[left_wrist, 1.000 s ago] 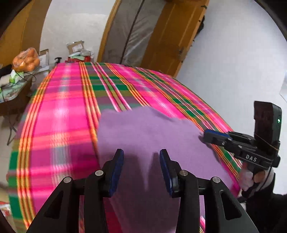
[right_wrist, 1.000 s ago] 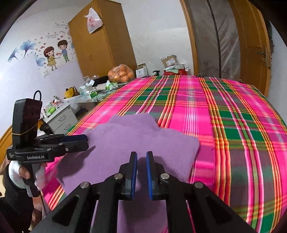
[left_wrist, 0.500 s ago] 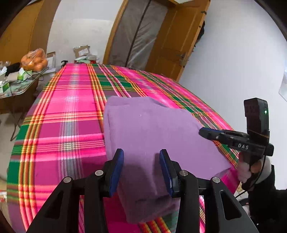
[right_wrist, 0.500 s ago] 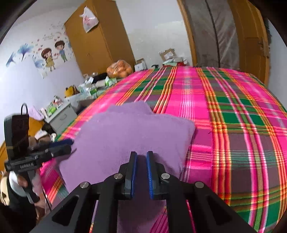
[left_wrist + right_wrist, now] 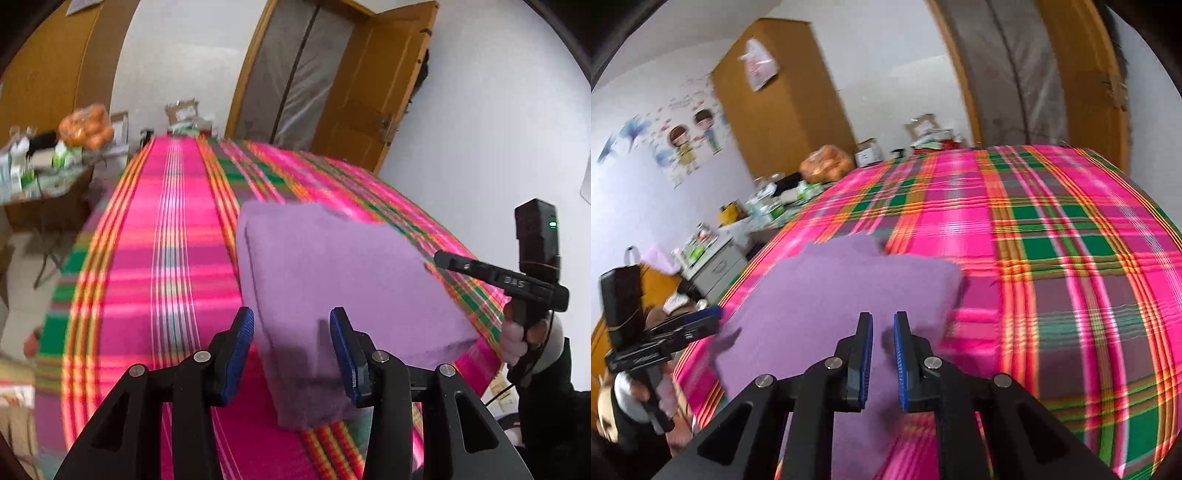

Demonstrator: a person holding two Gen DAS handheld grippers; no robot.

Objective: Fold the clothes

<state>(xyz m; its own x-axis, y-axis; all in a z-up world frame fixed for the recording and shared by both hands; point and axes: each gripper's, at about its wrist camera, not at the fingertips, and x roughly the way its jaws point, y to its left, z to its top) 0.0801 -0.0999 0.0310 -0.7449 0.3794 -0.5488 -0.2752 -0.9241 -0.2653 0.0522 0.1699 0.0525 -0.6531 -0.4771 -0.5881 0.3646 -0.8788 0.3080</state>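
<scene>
A purple cloth (image 5: 332, 266) lies folded into a thick rectangle on the pink and green plaid bed cover (image 5: 166, 258), near the bed's front edge. My left gripper (image 5: 291, 317) hovers over the cloth's near left corner. Its jaws are opening and nothing is pinched between them. In the left wrist view my right gripper (image 5: 439, 256) points at the cloth's right edge from just off the bed. In the right wrist view the cloth (image 5: 842, 295) lies under my right gripper (image 5: 883, 321), whose blue pads stand a narrow gap apart with nothing in it. The left gripper (image 5: 713, 317) sits at the cloth's left edge.
A cluttered side table with a bag of oranges (image 5: 86, 125) stands left of the bed. A wooden wardrobe (image 5: 783, 103) and a white drawer unit (image 5: 716, 266) line that side. An open door (image 5: 373, 85) and a white wall close the right side. The plaid cover (image 5: 1071, 258) stretches far beyond the cloth.
The cloth, loose and ragged-edged a second ago, now lies as a neat folded block. Both grippers have drawn back toward the bed's near edge, and both views have swung sideways.
</scene>
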